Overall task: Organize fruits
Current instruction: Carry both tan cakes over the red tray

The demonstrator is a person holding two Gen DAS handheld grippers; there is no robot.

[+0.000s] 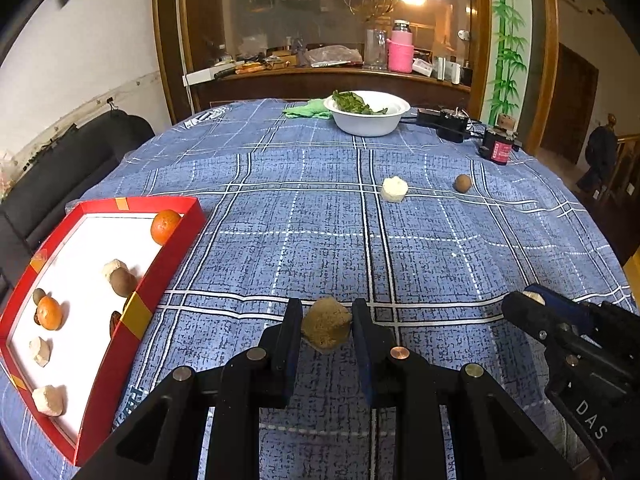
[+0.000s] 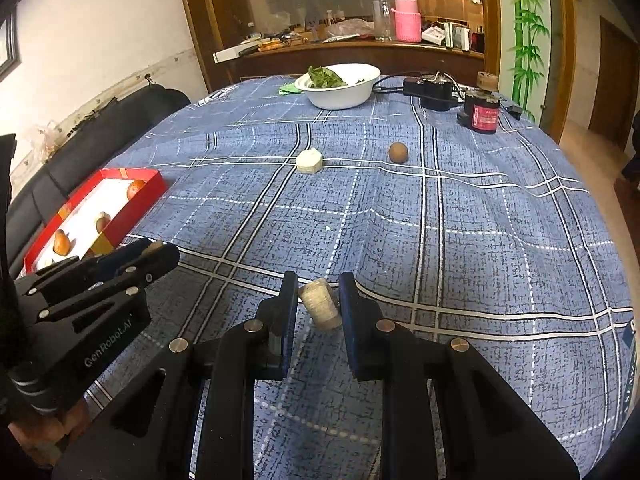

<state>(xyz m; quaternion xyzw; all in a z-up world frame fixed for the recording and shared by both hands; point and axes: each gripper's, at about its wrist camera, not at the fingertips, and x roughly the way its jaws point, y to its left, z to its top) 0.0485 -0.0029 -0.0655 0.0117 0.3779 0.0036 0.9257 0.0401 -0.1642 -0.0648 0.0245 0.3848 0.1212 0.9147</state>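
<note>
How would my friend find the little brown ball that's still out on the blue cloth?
Start at the white bowl of greens at the table's far end. Nearer, two loose pieces sit side by side. The small brown round fruit is the right one; its neighbour is pale and chunky.

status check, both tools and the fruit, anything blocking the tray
Left tool shut on tan chunk; right tool shut on pale chunk. Red tray partly filled, white piece and brown fruit loose on cloth. Path clear.
</note>
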